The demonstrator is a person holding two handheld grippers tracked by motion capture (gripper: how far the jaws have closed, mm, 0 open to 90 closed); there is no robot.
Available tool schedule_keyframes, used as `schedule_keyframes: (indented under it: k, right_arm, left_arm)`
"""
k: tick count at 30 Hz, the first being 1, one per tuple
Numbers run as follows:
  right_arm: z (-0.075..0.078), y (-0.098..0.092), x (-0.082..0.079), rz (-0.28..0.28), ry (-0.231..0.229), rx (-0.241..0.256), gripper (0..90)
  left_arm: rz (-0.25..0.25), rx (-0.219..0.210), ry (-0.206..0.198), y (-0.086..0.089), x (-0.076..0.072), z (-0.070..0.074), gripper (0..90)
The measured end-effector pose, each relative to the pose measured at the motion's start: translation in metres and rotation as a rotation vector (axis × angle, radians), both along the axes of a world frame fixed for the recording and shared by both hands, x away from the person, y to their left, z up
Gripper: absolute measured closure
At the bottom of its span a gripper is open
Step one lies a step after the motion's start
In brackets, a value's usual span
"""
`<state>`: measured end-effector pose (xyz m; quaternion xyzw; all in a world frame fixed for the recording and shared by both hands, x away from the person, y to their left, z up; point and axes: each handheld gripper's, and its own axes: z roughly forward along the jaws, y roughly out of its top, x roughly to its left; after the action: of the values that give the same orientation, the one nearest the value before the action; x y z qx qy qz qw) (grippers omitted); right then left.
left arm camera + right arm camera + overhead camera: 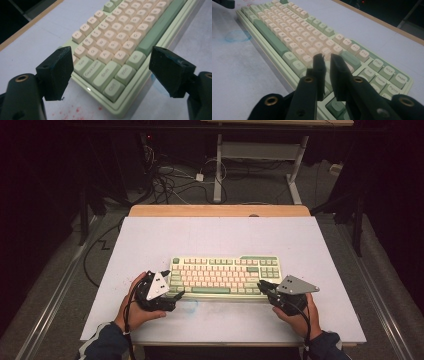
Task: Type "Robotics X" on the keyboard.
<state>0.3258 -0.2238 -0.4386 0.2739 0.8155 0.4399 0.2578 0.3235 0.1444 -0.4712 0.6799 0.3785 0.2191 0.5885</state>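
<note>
We cannot read most legends on the keyboard (pixel 225 277) from the high view; they are too small. In the right gripper view, the right gripper (pixel 326 58) covers several keys at the near corner. In the left gripper view, the keyboard's far end runs off the top edge.
</note>
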Motion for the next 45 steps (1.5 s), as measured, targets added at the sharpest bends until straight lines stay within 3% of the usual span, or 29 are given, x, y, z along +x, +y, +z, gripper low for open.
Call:
schedule_keyframes:
  k: [8, 16, 23, 45]
  right_arm:
    - [0.001, 0.006, 0.015, 0.018, 0.053, -0.049, 90.0]
    - [-0.005, 0.018, 0.033, 0.014, 0.102, -0.093, 90.0]
    - [-0.012, 0.023, 0.040, 0.014, 0.132, -0.123, 90.0]
    - [-0.019, 0.024, 0.041, 0.009, 0.132, -0.138, 90.0]
  left_arm:
    - [0.032, 0.009, 0.022, 0.016, -0.008, -0.008, 19.3]
    - [0.035, 0.019, 0.036, 0.014, -0.006, -0.011, 19.3]
    - [0.032, 0.026, 0.041, 0.012, -0.005, -0.013, 19.8]
    - [0.031, 0.038, 0.040, 0.013, -0.005, -0.011, 20.1]
